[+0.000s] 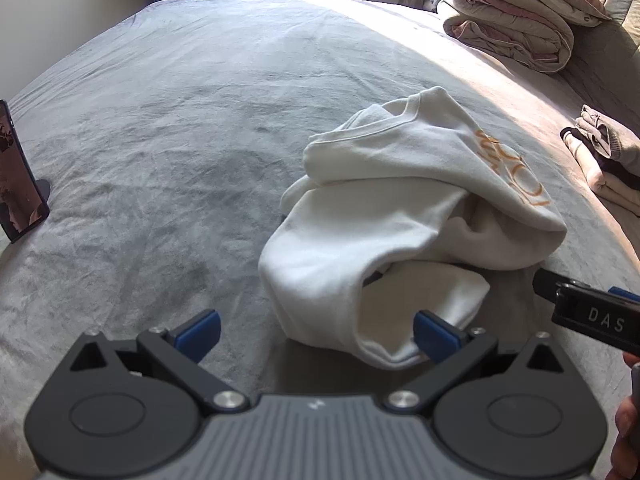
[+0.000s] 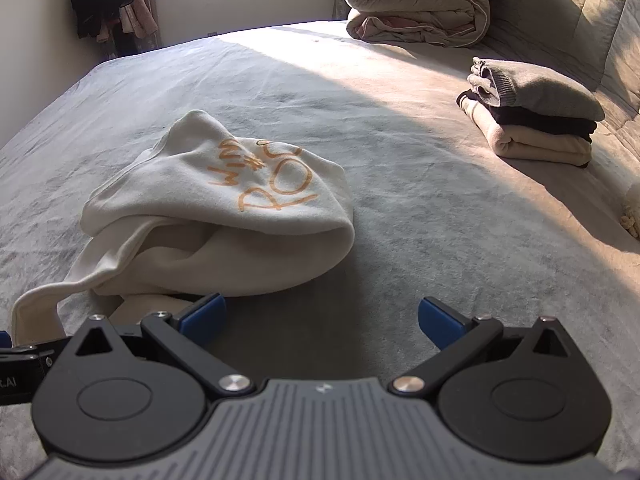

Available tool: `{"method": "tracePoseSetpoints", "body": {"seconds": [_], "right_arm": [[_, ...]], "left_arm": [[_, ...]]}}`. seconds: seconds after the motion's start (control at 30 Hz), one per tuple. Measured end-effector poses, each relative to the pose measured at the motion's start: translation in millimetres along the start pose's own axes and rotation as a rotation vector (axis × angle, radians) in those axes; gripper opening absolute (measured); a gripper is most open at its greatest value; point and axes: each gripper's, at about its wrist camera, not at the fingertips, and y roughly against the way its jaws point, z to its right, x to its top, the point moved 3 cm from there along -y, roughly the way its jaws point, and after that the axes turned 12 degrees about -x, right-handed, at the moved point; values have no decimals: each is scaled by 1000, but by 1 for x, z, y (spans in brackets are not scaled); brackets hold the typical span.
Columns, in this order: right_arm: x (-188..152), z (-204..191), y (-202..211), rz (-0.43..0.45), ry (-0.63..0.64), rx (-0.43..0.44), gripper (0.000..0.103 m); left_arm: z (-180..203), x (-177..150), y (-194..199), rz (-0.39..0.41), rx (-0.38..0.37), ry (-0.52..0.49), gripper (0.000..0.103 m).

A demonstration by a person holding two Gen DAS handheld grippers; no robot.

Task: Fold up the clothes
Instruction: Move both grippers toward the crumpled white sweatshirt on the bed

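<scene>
A white sweatshirt (image 1: pixel 400 208) with orange lettering lies crumpled in a heap on the grey bedspread (image 1: pixel 180 120). My left gripper (image 1: pixel 316 334) is open at the heap's near edge, its right blue pad (image 1: pixel 434 336) against a hanging white fold. In the right wrist view the same sweatshirt (image 2: pixel 224 208) sits ahead and to the left. My right gripper (image 2: pixel 322 322) is open over bare bedspread (image 2: pixel 400 200), holding nothing, just right of the garment's near edge. The right gripper's body (image 1: pixel 588 316) also shows at the right edge of the left wrist view.
A stack of folded clothes (image 2: pixel 532 120) sits at the right of the bed. A rolled duvet (image 2: pixel 416 4) lies at the far end by the wall. A phone on a stand (image 1: pixel 18 176) stands at the left edge. Clothes hang (image 2: pixel 108 0) in the far corner.
</scene>
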Motion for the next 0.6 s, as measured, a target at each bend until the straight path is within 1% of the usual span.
{"method": "tracePoseSetpoints", "body": {"seconds": [0.23, 0.4, 0.53, 0.6], "right_arm": [[3, -3, -4, -2, 18, -5, 103], [9, -7, -6, 4, 19, 8, 103], [16, -16, -7, 28, 53, 25, 103], [17, -25, -5, 51, 106, 86, 103]], "left_arm": [[-1, 14, -6, -43, -11, 6, 103], [-10, 23, -8, -2, 17, 2, 103], [-25, 19, -22, 26, 18, 7, 103], [-35, 14, -29, 44, 13, 29, 103]]}}
